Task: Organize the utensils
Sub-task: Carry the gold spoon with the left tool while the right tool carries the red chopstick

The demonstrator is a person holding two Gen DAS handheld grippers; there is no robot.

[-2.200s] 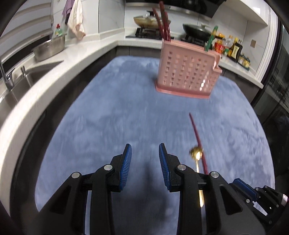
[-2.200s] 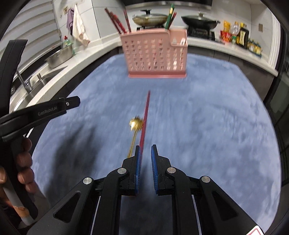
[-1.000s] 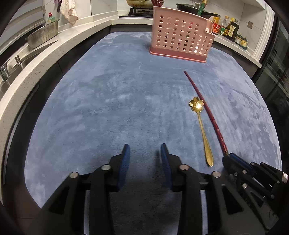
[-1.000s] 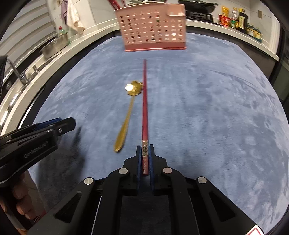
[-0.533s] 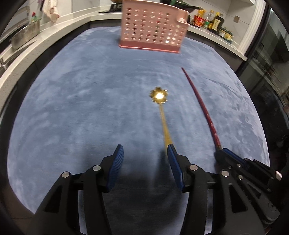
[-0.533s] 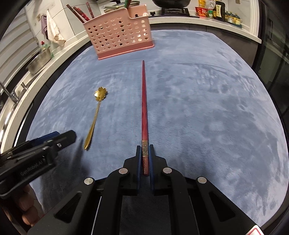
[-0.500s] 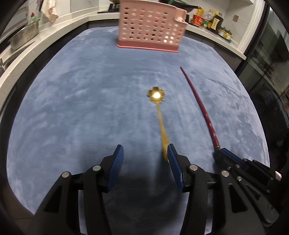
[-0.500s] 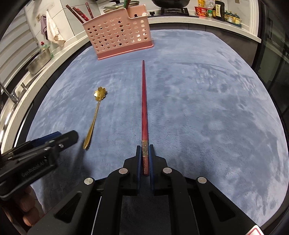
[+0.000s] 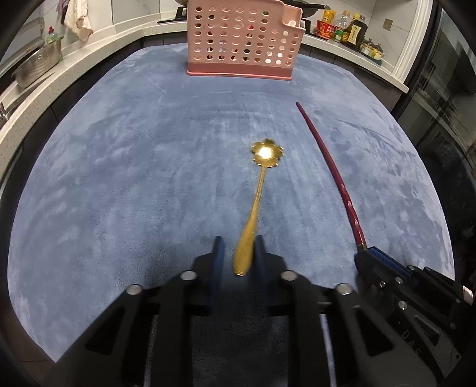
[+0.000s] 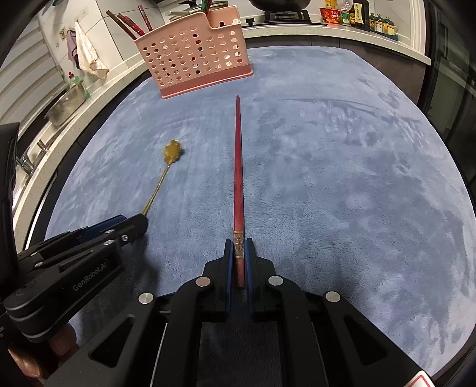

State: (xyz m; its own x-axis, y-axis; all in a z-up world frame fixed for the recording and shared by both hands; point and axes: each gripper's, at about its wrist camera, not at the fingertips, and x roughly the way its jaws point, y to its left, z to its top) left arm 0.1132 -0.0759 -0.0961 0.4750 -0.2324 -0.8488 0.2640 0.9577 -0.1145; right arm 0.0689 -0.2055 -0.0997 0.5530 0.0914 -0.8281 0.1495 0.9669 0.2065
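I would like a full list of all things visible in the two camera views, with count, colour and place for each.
spoon: one, gold, on the mat, handle end between the left jaws
chopstick: one, dark red, on the mat, thick end clamped
utensil basket: one, pink, far edge of the mat, holding more chopsticks
mat: one, blue-grey, covering the table
metal basin: one, silver, on the counter
bottles: several, mixed colours, on the far counter
left gripper: black, jaws just closing around the spoon handle
right gripper: black, shut on the chopstick

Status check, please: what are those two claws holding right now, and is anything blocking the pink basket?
Left gripper just closing around gold spoon handle. Right gripper clamped on red chopstick. Pink basket ahead, blue mat between unobstructed.
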